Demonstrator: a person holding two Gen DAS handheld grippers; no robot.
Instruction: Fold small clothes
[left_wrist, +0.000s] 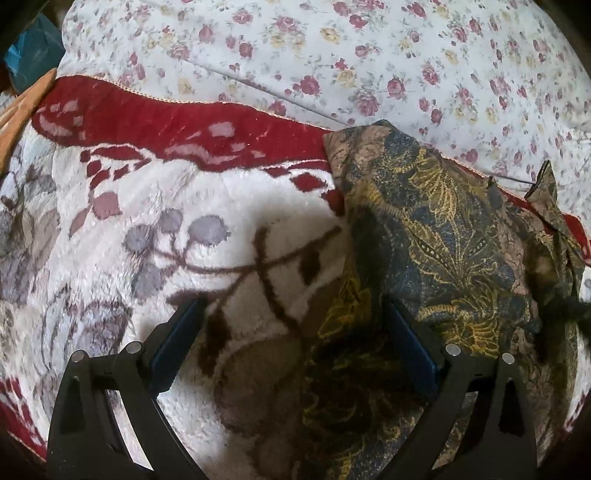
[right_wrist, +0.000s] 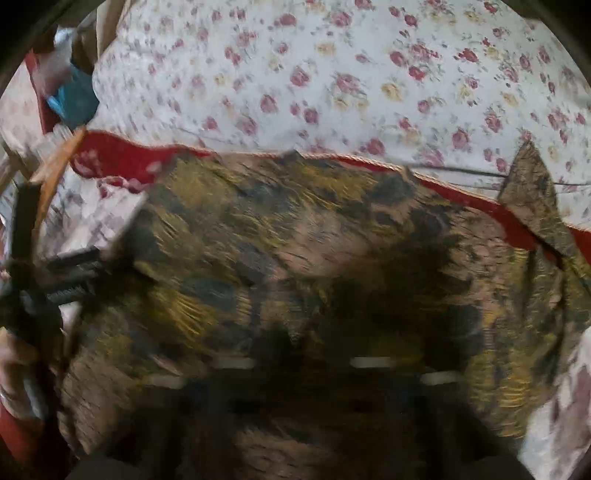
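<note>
A brown, blue and gold patterned garment (left_wrist: 443, 236) lies spread on a plush blanket (left_wrist: 147, 229), at the right of the left wrist view. My left gripper (left_wrist: 293, 301) is open just above it; the garment's left edge runs between the fingers and the right finger (left_wrist: 410, 347) hangs over the cloth. In the right wrist view, smeared by motion, the garment (right_wrist: 295, 240) fills the middle. My right gripper (right_wrist: 303, 343) is a dark blur low over it, jaws close together. The blur hides whether cloth is pinched. A pointed corner (right_wrist: 528, 181) sticks up at the far right.
A white sheet with red roses (left_wrist: 332, 55) covers the bed beyond the blanket's red border (left_wrist: 147, 114). A teal object (left_wrist: 29, 51) and an orange-brown strip (left_wrist: 22, 107) lie at the far left. The left gripper (right_wrist: 40, 273) and a hand (right_wrist: 14, 369) show at the left edge.
</note>
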